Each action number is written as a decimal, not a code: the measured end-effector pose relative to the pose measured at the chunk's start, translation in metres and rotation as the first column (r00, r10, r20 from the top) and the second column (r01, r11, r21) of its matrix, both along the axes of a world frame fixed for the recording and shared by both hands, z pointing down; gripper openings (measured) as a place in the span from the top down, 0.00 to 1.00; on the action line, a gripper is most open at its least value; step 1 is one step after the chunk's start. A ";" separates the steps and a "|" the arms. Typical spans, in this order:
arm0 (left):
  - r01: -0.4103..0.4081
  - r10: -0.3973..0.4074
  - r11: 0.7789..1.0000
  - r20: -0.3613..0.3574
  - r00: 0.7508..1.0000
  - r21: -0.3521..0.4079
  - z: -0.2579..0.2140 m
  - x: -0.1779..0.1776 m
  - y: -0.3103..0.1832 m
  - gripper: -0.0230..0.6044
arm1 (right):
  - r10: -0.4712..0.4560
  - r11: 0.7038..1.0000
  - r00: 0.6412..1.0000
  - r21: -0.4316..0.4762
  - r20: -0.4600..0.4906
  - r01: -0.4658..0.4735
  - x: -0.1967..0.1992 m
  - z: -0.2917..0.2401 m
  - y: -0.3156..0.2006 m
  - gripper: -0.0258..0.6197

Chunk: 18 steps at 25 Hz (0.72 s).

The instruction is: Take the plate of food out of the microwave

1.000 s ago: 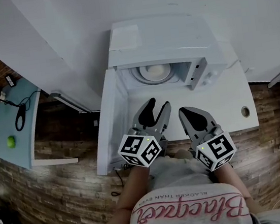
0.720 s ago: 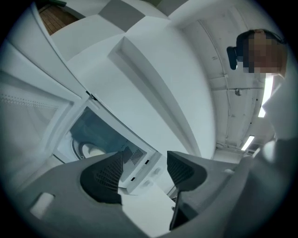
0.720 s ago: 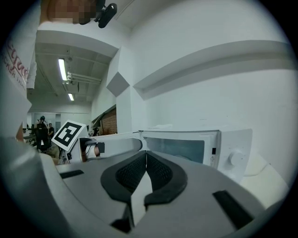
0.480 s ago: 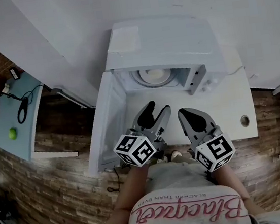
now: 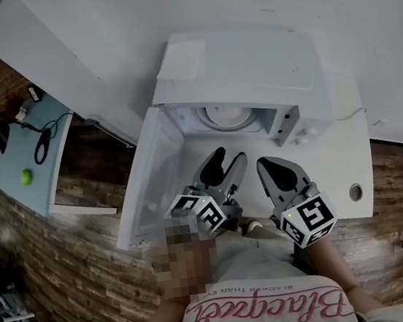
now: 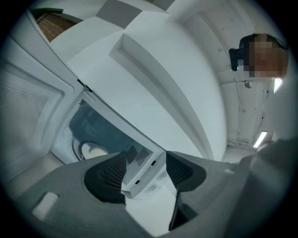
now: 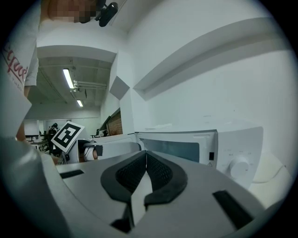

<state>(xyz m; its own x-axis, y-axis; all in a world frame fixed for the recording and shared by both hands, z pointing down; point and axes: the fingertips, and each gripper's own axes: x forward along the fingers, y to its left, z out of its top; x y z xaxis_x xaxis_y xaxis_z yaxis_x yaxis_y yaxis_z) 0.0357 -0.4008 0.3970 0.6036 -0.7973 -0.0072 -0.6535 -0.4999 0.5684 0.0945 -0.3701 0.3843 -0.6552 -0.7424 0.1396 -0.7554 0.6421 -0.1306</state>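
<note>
Nearest, side by side above the counter (image 5: 339,168): left gripper (image 5: 227,157), jaws apart, just been opening, nothing between the pads; right gripper (image 5: 266,163), jaws pressed together, empty. Both aimed roughly level at the microwave (image 5: 247,62), tips short of the cavity. Door (image 5: 145,182) swung wide to the left. Control knob (image 7: 240,168) on the panel at the right. Deeper, inside the cavity: plate (image 5: 226,113), well apart from both grippers, lying flat, face up, round, so no long axis to note. On the plate: one pale rounded lump of food (image 6: 98,152), kind not clear
</note>
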 end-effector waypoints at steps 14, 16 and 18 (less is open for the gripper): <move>0.144 -0.169 0.967 -0.105 0.980 -0.211 0.043 -0.002 -0.007 0.53 | -0.078 0.995 0.997 -0.057 0.023 0.079 0.004 0.027 -0.002 0.94; 0.158 -0.186 0.960 -0.103 0.977 -0.230 0.046 -0.004 -0.009 0.53 | -0.085 0.994 0.996 -0.061 0.020 0.086 0.003 0.028 -0.002 0.94; 0.163 -0.193 0.955 -0.102 0.976 -0.246 0.051 -0.005 -0.012 0.53 | -0.086 0.994 0.996 -0.063 0.018 0.087 0.002 0.030 -0.002 0.94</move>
